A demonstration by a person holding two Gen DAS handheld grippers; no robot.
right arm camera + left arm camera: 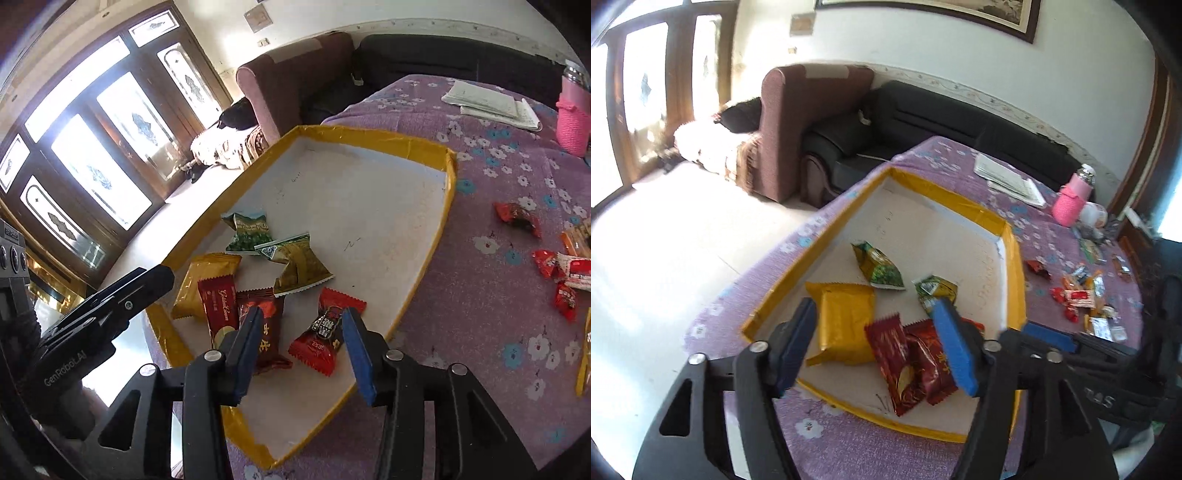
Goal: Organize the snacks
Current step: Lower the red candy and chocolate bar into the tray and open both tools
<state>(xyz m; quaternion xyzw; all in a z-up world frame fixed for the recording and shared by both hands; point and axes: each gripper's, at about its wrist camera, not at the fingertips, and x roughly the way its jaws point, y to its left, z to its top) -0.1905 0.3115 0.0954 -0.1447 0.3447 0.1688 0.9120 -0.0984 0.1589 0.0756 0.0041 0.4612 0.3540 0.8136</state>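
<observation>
Left wrist view: left gripper (pixel 875 347) hung wide and empty over the tray (pixel 945 194), which held six packets

Right wrist view: right gripper (pixel 301 350) stood wide over a red packet (pixel 325 334) in the tray; loose snacks (pixel 554 267) lay on the cloth, judged next for collection

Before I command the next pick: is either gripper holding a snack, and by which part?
Neither. The left gripper and right gripper are both open and empty above the tray.
</observation>
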